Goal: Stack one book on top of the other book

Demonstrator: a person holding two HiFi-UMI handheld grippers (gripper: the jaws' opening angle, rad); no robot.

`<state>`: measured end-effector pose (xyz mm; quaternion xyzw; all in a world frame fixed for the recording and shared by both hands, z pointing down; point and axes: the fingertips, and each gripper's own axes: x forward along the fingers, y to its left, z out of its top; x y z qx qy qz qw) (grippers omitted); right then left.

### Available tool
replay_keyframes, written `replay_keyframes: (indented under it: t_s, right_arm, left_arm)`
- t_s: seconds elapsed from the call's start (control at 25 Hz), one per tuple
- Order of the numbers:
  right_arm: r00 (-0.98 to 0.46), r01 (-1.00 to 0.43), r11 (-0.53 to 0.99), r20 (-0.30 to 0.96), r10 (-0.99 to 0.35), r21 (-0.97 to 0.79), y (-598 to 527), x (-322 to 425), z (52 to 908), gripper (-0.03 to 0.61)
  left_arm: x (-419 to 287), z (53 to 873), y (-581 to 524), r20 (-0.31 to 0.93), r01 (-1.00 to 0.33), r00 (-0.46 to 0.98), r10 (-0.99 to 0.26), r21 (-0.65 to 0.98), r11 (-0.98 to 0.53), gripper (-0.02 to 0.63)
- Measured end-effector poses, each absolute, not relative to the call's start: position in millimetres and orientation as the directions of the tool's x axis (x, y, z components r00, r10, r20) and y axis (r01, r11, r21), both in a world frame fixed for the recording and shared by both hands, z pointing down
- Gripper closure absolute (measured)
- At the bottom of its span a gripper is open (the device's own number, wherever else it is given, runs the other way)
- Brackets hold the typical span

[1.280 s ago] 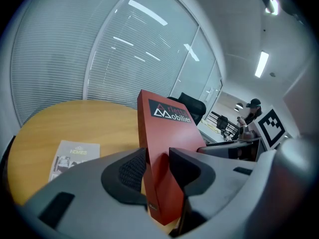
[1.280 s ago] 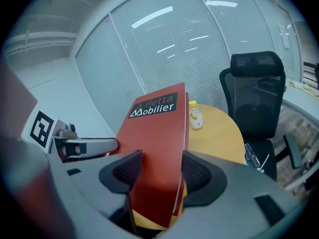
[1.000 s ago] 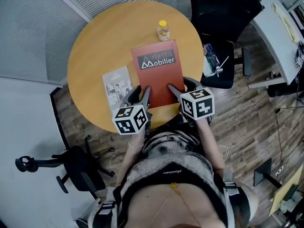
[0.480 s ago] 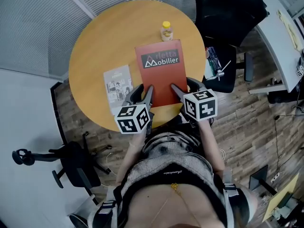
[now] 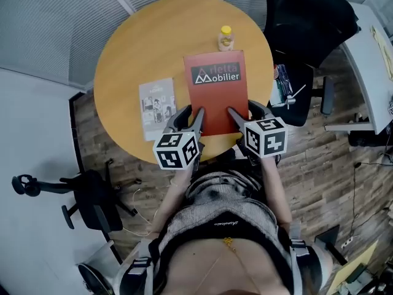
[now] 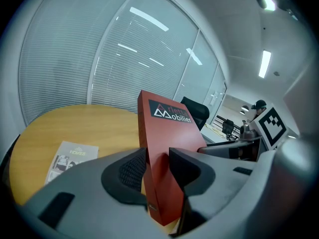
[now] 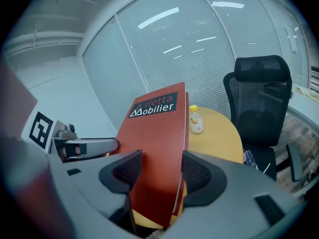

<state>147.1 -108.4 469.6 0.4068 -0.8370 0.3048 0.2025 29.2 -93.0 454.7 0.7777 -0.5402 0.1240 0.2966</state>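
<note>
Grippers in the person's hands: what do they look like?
The left gripper and right gripper are matching grey tools. Each has two curved dark fingers with mesh-textured inner faces and carries a white cube printed with black square markers. The person wears a grey striped top.

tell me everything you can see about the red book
The red book is large and fairly slim, with a matte red cover and a dark band with white lettering and a triangle logo near its far end. The left gripper clamps its near left corner and the right gripper its near right corner, with the near edge raised above the round wooden table.
</note>
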Motion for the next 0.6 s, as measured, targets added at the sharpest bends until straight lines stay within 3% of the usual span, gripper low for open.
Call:
replay_keyframes:
  t_s: [0.6]
  right_arm:
    - [-0.597,-0.79,0.517,0.602,-0.53,-0.33,-110,108,470,0.322]
  left_arm:
    - [-9,458,-90,0.508,-0.913,0.365,-0.78,0.357,-0.195,0.48]
